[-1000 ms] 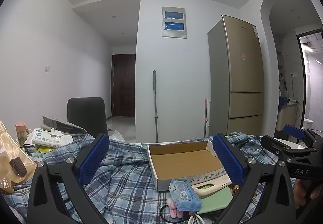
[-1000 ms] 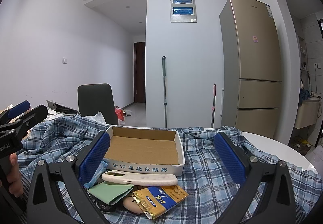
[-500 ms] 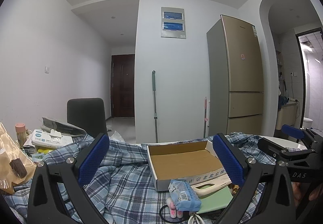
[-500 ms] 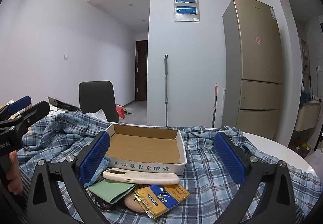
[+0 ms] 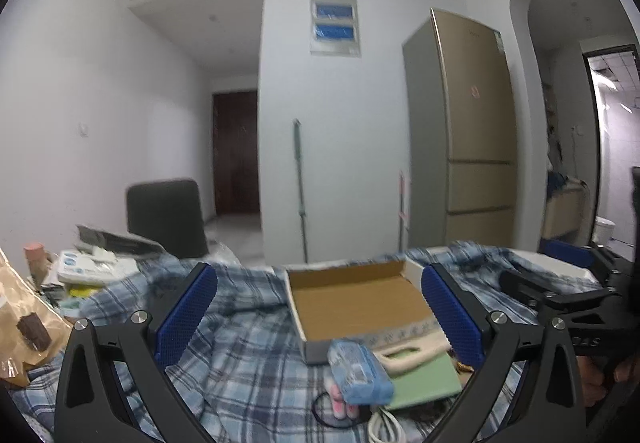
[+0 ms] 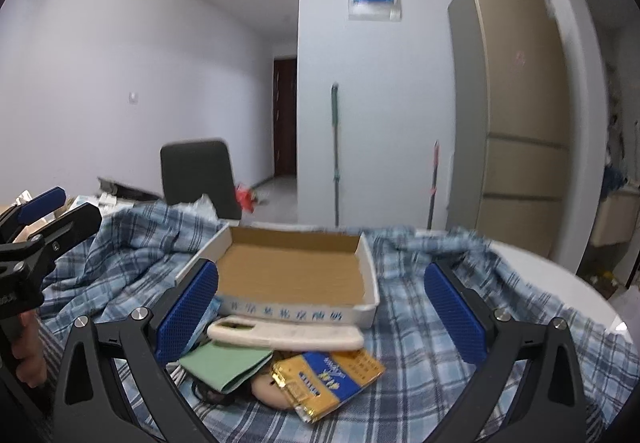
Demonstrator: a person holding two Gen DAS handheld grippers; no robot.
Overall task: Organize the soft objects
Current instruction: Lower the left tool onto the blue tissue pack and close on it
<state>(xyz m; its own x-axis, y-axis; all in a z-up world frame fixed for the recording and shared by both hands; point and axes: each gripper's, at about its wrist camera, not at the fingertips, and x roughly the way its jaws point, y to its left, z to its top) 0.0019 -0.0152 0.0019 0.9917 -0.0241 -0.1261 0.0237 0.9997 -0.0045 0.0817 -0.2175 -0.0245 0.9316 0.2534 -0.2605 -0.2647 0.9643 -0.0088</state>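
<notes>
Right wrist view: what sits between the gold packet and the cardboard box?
The cream comb-like handle lies crosswise between gold packet and cardboard box, seen in the right wrist view.

The left gripper (image 5: pixel 320 315) is held level with its 2 blue-padded fingers (image 5: pixel 186 309) spread wide apart, nothing gripped between them. The right gripper (image 6: pixel 322 317) is likewise held with its jaws wide apart and empty. A hand (image 6: pixel 28 357) is seen wrapped around the left gripper's handle at the right wrist view's left edge.
</notes>
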